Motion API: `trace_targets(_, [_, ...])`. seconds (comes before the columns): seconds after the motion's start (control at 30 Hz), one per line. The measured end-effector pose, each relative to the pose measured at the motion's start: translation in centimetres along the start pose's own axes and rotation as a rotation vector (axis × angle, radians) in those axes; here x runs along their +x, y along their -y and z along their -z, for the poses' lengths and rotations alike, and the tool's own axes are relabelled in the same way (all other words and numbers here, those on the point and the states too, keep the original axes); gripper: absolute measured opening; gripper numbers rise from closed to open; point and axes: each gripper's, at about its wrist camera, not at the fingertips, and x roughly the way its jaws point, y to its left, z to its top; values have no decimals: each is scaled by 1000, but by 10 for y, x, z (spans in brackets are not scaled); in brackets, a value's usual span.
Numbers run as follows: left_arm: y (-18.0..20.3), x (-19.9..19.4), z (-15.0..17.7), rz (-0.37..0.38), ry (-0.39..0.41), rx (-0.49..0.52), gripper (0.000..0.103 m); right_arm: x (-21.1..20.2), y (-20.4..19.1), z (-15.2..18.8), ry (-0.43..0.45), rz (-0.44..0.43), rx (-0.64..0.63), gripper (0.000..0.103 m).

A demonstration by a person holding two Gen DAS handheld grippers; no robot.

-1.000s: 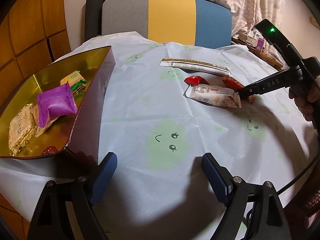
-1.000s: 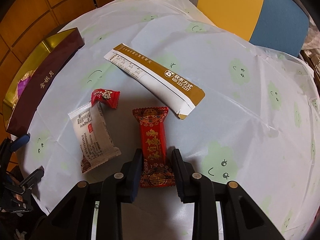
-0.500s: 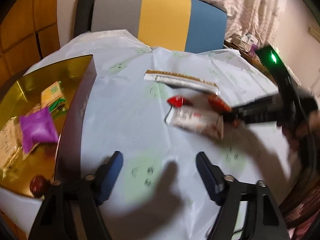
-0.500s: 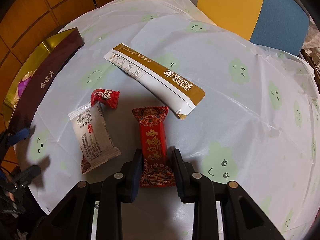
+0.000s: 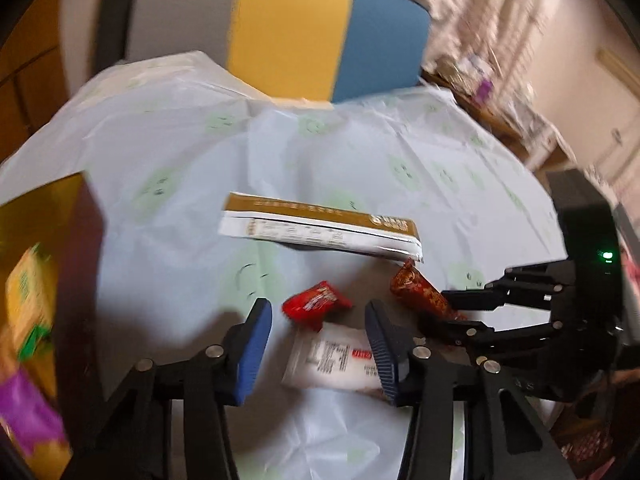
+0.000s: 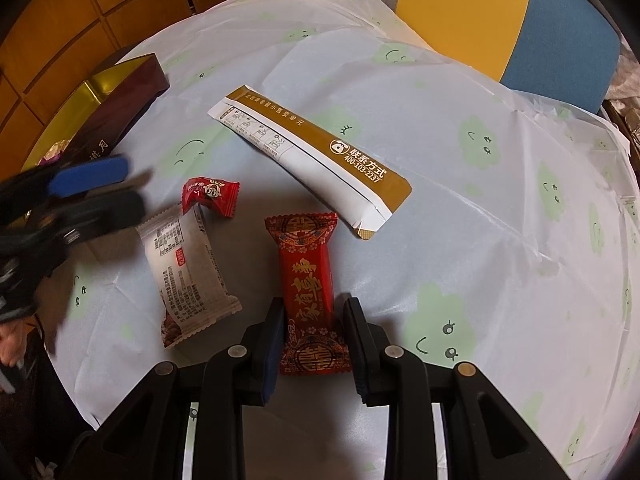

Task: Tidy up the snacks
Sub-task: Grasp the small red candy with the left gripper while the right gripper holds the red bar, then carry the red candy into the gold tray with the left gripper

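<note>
My right gripper (image 6: 314, 338) is shut on the near end of a long red snack bar (image 6: 306, 276), which lies on the tablecloth; the bar also shows in the left wrist view (image 5: 420, 294). My left gripper (image 5: 318, 350) is open and empty, its blue fingers either side of a small red candy (image 5: 316, 304) and a white wafer packet (image 5: 332, 360). From the right wrist the candy (image 6: 210, 196) and white packet (image 6: 186, 272) lie left of the bar, with the left gripper (image 6: 94, 188) blurred beside them. A long gold-and-white sachet (image 6: 308, 156) lies further back.
A gold-lined box with dark red walls (image 5: 86, 264) sits at the left and holds several snacks, among them a purple packet (image 5: 28, 408). A yellow-and-blue chair back (image 5: 320, 32) stands behind the round table (image 6: 480, 200).
My left gripper has swung right and forward from the box side, to just over the red candy and white packet. The right gripper has stayed shut on the red bar.
</note>
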Motion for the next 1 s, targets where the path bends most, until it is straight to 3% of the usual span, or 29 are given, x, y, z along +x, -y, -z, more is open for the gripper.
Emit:
trace_targets(0.17, [4,27,-8,-26,-83,102,48,0,0,0,-2,-4,0,30])
trace_targets(0.33, [-5,38,-12,-35,-88,75,47,0,1,-1,-2,-4,-2,30])
trace_targets(0.37, [-5,39,-12,-35,-86,73,45,0,1,-1,-2,-4,-2,30])
trace_targets(0.43, [-3,40,-10,-39,-81,86,25,0,2,-1,-2,-4,-3,30])
trace_targets(0.53, [2,39,-2,-50,-64,108,21,0,2,0,-1,-3,-4,30])
trace_targets(1.0, [-14,-16,13,7,90,-99,17,-1,0,2,21,15,-23,30])
